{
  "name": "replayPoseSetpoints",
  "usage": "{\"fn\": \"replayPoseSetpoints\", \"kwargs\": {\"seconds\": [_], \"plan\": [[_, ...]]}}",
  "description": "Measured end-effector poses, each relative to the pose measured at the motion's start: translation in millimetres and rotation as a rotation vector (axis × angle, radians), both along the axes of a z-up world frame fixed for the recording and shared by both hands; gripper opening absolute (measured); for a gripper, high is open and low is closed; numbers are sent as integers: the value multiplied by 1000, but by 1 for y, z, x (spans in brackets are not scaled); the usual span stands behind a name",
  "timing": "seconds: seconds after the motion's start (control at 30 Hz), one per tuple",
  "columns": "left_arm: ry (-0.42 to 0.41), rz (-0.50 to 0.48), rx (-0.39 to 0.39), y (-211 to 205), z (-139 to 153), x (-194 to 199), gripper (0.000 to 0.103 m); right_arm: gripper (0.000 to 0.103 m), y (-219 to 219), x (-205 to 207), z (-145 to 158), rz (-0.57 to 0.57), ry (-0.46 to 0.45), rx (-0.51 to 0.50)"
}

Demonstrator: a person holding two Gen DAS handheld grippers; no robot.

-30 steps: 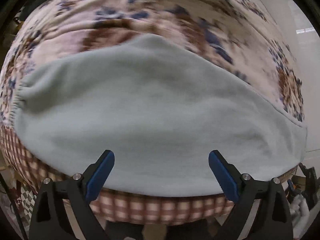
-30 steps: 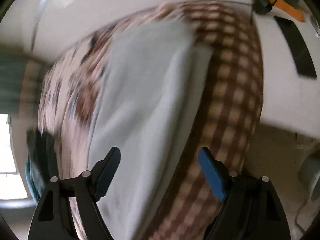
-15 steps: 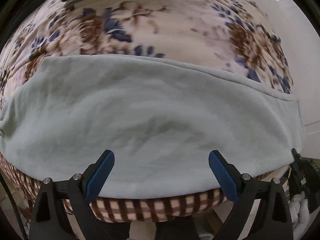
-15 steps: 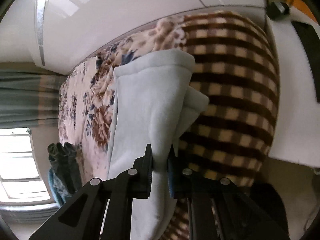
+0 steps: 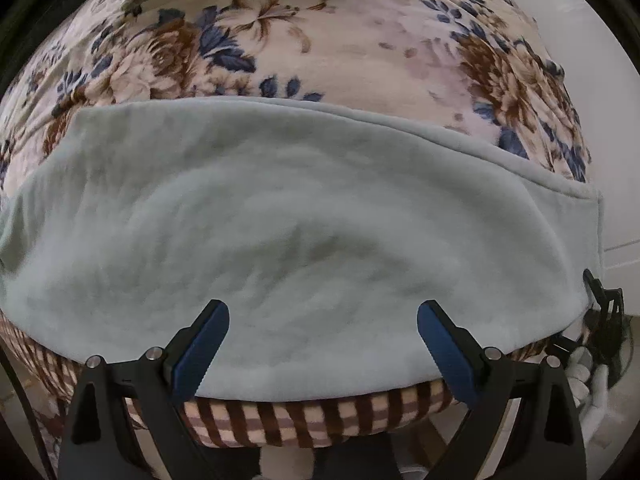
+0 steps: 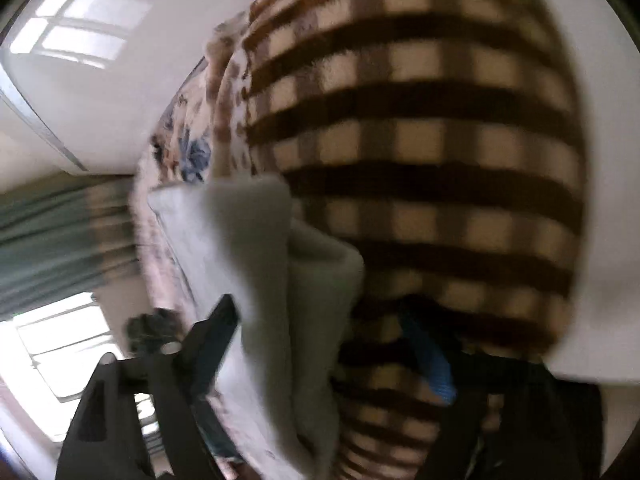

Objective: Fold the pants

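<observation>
My left jaws (image 5: 323, 346) pointed straight down over the pale grey-green fleece pants (image 5: 304, 236), spread wide apart with nothing between them; their blue pads (image 5: 200, 354) hung above the fabric without pressing on it. The pants lay folded in a broad band across the bed, on the cream blanket printed with brown and blue flowers (image 5: 340, 36), their near edge running along the brown-and-cream checked blanket (image 5: 304, 420) that draped over the side of the bed. At the right end of the band a seamed hem showed, and just past it I could see part of a black tool and white gloved fingers (image 5: 588, 380), too cramped at the picture's edge to read clearly.

My right jaws (image 6: 332, 344) had just been opening and stood released, angled down at the end of the pants (image 6: 260, 264). The folded fleece corner sat between the two fingers, nearer the left one, and the pads did not press on it. The view was blurred. Behind the corner rose the checked blanket (image 6: 420, 140), and a window (image 6: 60, 352) and a green curtain (image 6: 48, 240) showed at the left.
</observation>
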State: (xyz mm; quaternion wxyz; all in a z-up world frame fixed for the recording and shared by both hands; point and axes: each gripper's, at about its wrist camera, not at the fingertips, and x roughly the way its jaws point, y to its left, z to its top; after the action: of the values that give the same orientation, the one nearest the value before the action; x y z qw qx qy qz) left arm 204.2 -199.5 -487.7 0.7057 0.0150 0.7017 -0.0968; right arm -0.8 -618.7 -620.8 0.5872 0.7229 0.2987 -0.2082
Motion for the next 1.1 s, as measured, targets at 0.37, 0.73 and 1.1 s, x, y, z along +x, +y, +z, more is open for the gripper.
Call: {"fn": "replayPoseSetpoints", "kwargs": {"seconds": [0.37, 0.73, 1.1], "plan": [[7, 31, -35, 29, -1, 1, 96, 72, 8, 12, 23, 11, -81, -138], [-6, 82, -42, 70, -5, 12, 96, 45, 3, 55, -18, 83, -76, -54], [-76, 193, -93, 150, 32, 30, 96, 17, 75, 103, 172, 276, -62, -527]]}}
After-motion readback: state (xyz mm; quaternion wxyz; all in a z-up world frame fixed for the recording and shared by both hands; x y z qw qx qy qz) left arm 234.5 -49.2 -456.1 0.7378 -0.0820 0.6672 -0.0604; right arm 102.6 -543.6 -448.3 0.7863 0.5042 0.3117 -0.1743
